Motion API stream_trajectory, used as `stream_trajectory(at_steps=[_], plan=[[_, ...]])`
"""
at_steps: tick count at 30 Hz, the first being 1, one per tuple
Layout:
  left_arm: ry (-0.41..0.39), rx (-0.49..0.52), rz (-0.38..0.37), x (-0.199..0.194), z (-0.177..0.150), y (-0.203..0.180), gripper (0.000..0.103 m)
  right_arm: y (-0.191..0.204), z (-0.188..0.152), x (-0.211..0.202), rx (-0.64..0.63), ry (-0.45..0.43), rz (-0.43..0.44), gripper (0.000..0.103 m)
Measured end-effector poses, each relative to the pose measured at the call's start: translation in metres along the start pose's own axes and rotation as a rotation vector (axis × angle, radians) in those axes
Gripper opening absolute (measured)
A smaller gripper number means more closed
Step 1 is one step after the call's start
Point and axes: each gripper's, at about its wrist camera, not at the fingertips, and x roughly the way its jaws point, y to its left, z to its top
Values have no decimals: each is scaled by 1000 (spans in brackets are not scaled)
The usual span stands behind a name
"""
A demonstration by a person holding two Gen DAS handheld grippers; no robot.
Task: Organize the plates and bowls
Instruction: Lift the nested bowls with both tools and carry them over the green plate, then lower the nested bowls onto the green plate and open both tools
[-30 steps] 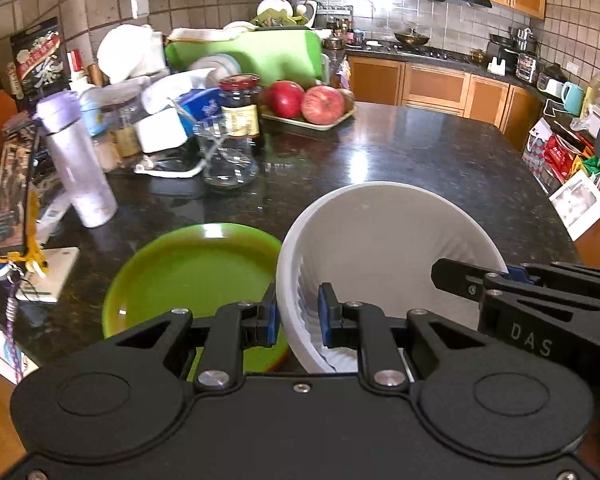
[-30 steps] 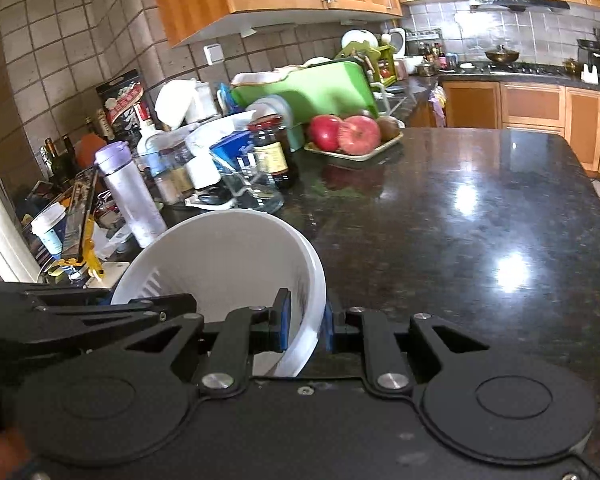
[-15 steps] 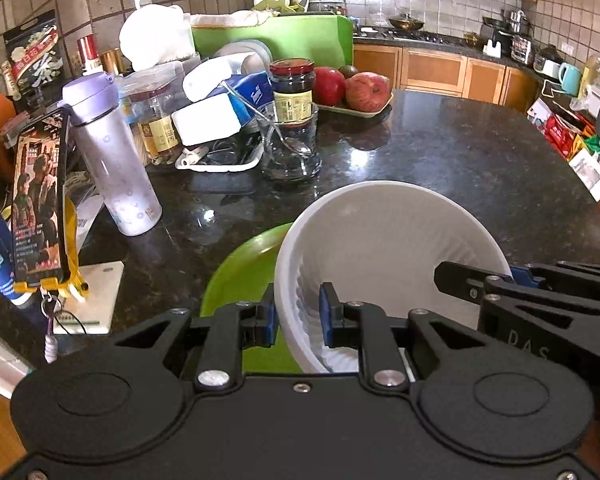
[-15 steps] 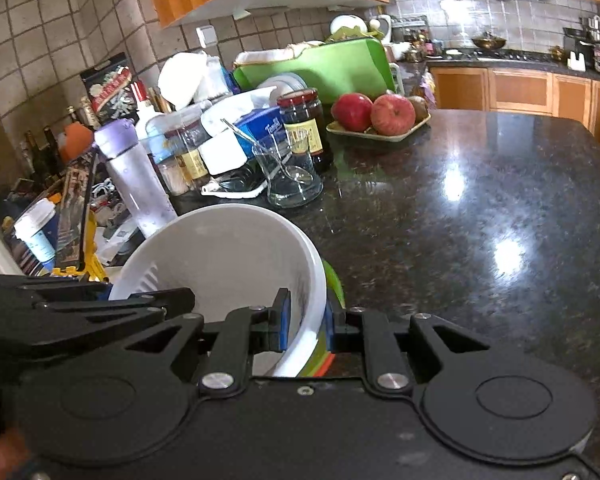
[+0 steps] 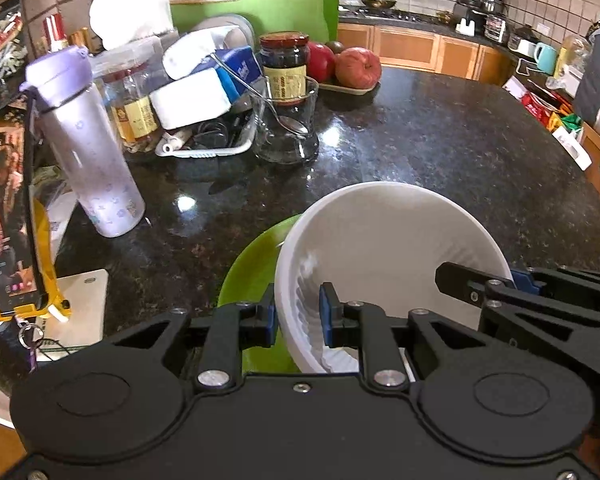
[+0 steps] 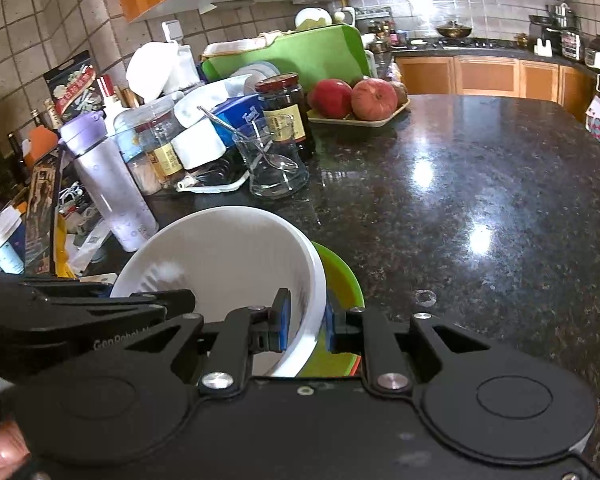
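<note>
Item: white ribbed bowl [image 5: 392,240], carried by me, tilted above a lime-green plate [image 5: 252,276] on the black granite counter [image 6: 480,184].
My left gripper [image 5: 298,318]: jaws pinching the bowl's left rim.
My right gripper [image 6: 304,322]: jaws clamped on the right rim.
Beyond: lilac water bottle [image 5: 88,144], glass beaker with spoon [image 5: 286,124], dark jar [image 5: 284,64], tray of apples [image 6: 356,98].

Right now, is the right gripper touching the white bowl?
Touching. In the right wrist view the right gripper has its blue pads clamped on the white bowl's rim, one inside, one outside.
</note>
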Motion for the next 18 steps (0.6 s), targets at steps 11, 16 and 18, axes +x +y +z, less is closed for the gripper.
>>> stream_trajectory(at_steps=[11, 16, 18], plan=[[13, 11, -34, 9, 3, 5, 28, 1, 1, 3, 16, 6, -18, 19], [13, 8, -20, 6, 1, 8, 28, 5, 1, 6, 18, 11, 3, 21], [9, 4, -20, 5, 1, 11, 28, 6, 1, 6, 13, -8, 1, 22]])
